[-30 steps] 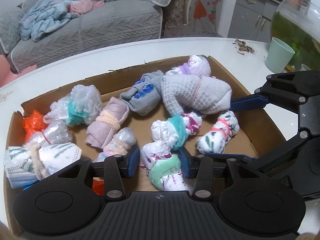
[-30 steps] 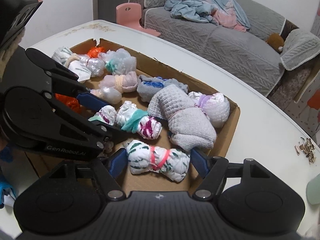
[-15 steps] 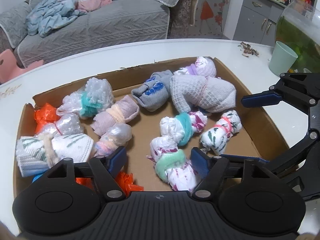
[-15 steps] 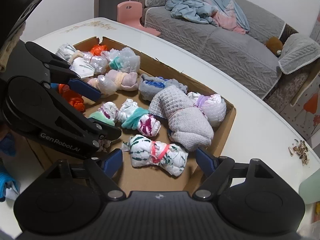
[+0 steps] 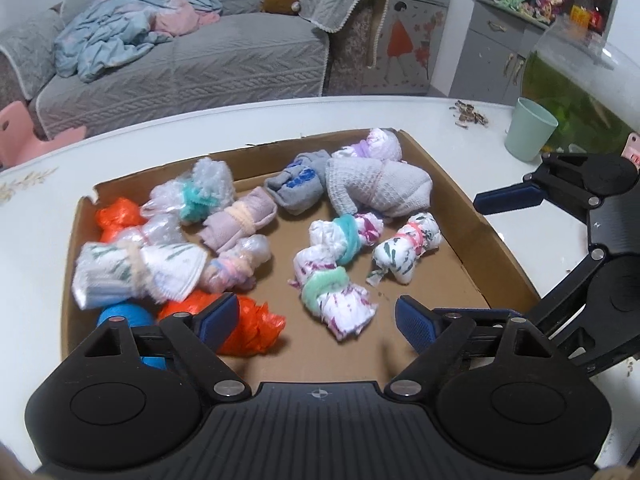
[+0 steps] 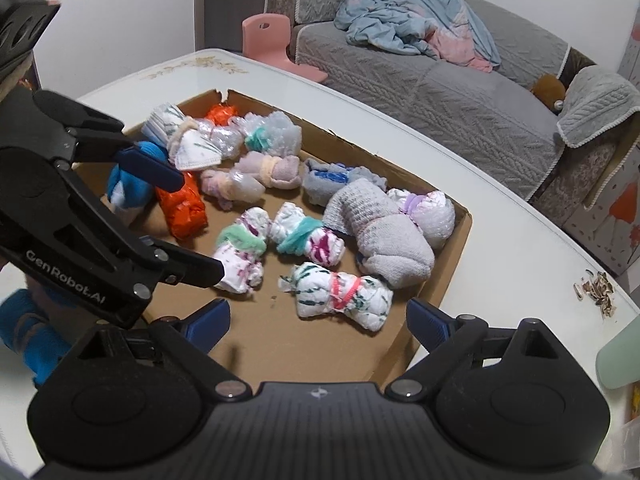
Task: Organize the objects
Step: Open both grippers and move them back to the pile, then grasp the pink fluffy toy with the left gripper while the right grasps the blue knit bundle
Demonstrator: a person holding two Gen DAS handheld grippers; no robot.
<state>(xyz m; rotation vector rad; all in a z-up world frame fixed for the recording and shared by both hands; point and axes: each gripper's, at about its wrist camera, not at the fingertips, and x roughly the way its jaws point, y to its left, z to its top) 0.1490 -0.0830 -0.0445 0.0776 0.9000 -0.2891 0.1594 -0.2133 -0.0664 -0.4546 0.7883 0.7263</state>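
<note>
A shallow cardboard tray (image 5: pixel 496 248) (image 6: pixel 456 264) on a white table holds several tied bundles of cloth and plastic wrap. My left gripper (image 5: pixel 318 320) (image 6: pixel 180 220) hovers over the tray's near side with its jaws opening. A white bundle with a green tie (image 5: pixel 332 296) lies just ahead between its fingers, untouched. My right gripper (image 6: pixel 318 320) is also opening. A white, green-patterned bundle with a pink band (image 6: pixel 344 292) (image 5: pixel 408 248) rests loose in front of it. An orange plastic bundle (image 5: pixel 248 328) lies behind the left fingertip.
A large grey knit bundle (image 5: pixel 380 190) (image 6: pixel 380 232) fills the tray's far right. A mint cup (image 5: pixel 528 130), a fish tank (image 5: pixel 576 92) and scattered seed shells (image 6: pixel 596 292) stand on the table (image 5: pixel 240 128) beyond. A grey sofa and a pink chair (image 6: pixel 268 38) are behind.
Both grippers have widened and pulled back and up from the tray. The left let go of the green-tied bundle, the right let go of the pink-banded one; both lie in the tray.
</note>
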